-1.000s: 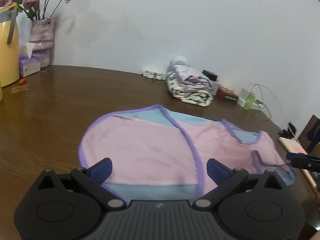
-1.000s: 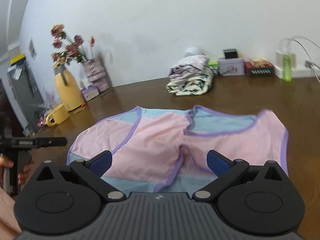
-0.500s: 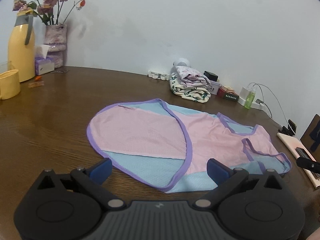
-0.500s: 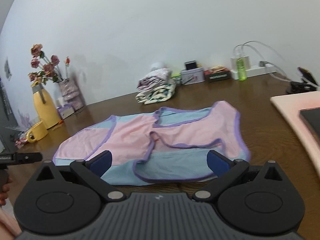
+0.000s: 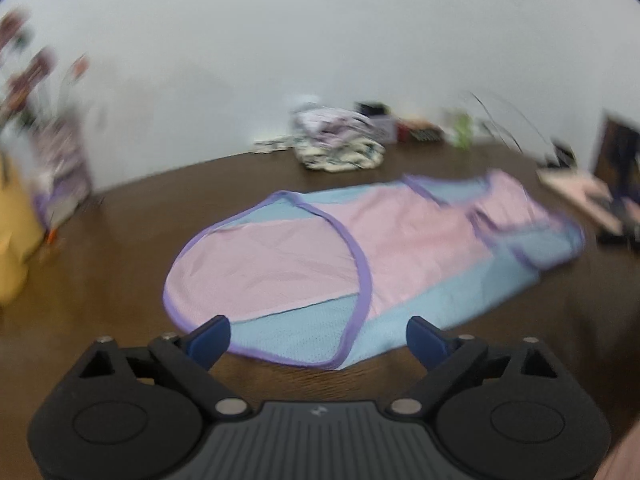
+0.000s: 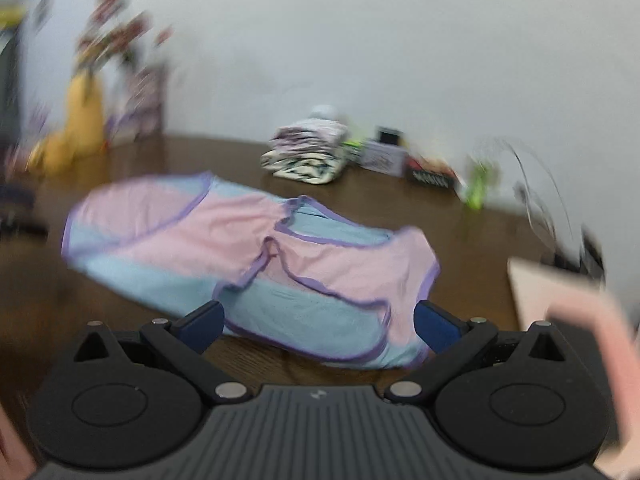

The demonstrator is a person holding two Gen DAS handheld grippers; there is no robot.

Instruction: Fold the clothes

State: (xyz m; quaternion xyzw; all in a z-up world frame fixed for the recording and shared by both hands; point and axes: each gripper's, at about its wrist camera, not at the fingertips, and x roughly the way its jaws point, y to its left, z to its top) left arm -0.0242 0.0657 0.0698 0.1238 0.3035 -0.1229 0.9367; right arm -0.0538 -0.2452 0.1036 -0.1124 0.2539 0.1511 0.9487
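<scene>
Here, your left gripper and right gripper hang wide-jawed and empty over the garment, spread flat on the surface for folding.

Both views are evenly and softly lit, bright on the plain white wall with no hard shadows. Motion blur smears both pictures, worst toward the edges: the bunch of dark pink flowers and the tall yellow jug are streaked. The pink and blue purple-trimmed garment is sharper in the left view. Fisheye curvature bends the dark brown wooden table, and the corners go black.
</scene>
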